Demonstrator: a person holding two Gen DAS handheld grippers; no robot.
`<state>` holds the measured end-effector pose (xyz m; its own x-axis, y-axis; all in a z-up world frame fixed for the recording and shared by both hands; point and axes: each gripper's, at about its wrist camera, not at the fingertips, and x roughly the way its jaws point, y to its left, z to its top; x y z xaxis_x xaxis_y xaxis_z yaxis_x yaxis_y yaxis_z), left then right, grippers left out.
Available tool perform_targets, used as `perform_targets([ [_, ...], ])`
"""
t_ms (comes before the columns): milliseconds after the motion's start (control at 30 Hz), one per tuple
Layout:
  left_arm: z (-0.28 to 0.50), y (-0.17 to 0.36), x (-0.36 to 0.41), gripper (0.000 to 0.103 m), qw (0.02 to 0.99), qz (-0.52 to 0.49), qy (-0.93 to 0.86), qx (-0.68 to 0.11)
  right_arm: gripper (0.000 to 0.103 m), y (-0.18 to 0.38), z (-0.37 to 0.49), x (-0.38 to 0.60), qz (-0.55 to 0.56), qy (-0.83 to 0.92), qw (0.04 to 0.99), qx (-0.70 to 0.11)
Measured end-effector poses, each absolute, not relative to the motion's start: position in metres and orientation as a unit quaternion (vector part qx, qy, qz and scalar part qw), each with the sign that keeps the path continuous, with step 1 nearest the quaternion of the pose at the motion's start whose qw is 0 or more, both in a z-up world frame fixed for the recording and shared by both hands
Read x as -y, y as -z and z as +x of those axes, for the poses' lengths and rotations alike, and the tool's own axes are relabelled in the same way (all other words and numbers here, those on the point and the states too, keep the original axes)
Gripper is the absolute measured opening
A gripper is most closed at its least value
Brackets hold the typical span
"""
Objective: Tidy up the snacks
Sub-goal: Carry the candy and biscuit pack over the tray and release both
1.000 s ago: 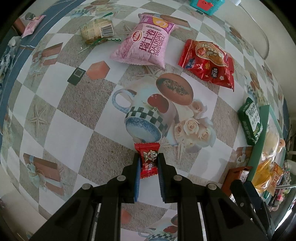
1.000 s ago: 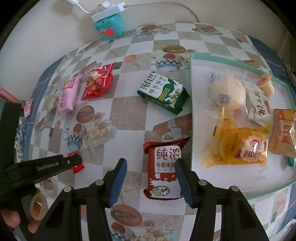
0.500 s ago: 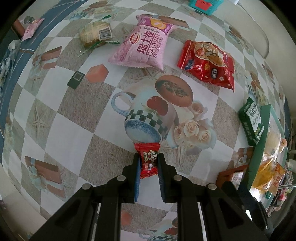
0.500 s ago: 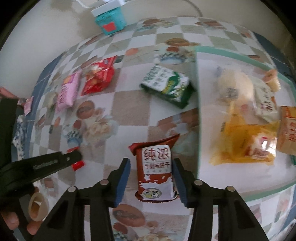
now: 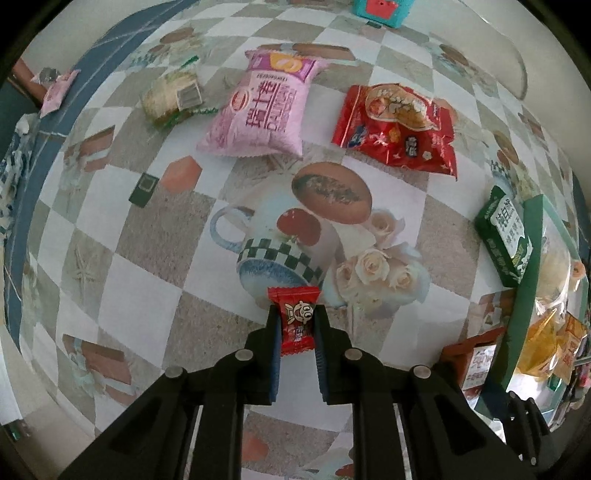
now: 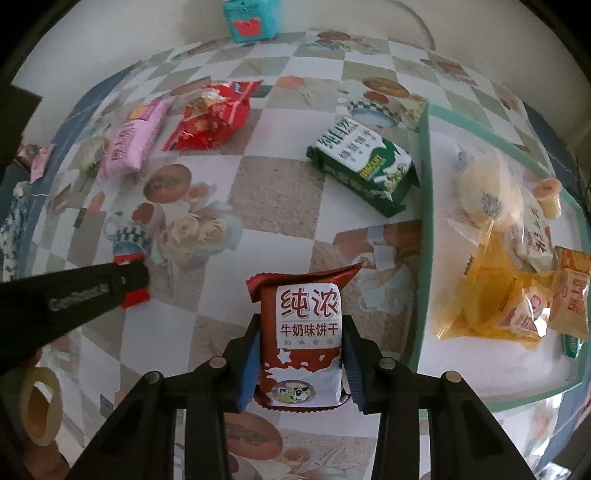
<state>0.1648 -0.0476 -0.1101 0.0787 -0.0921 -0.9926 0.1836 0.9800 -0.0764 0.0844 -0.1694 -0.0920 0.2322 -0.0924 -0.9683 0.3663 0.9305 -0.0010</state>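
My left gripper (image 5: 295,317) is shut on a small red candy (image 5: 295,317) and holds it over the patterned tablecloth. My right gripper (image 6: 301,332) is shut on a brown milk biscuit pack (image 6: 301,332), just left of the green-rimmed tray (image 6: 423,221). The left gripper with the candy also shows in the right wrist view (image 6: 129,284). The tray holds a round bun (image 6: 487,188), a yellow bag (image 6: 495,295) and other packets.
On the cloth lie a pink Swiss roll bag (image 5: 264,107), a red snack bag (image 5: 397,129), a green biscuit pack (image 6: 364,166) and a clear wrapped cake (image 5: 171,96). A teal box (image 6: 251,18) stands at the wall. A tape roll (image 6: 38,406) lies near left.
My right gripper has moved in around the brown biscuit pack and closed on it. My left gripper still holds the red candy, shifted slightly.
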Motion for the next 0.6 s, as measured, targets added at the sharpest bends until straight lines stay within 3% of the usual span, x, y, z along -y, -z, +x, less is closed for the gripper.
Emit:
perform_targets([
  [600, 0.16, 0.011, 0.083, 0.016, 0.808, 0.032, 0.095, -0.58, 0.042, 0.013, 0.058, 0.223, 0.213, 0.146, 0.827, -0.5],
])
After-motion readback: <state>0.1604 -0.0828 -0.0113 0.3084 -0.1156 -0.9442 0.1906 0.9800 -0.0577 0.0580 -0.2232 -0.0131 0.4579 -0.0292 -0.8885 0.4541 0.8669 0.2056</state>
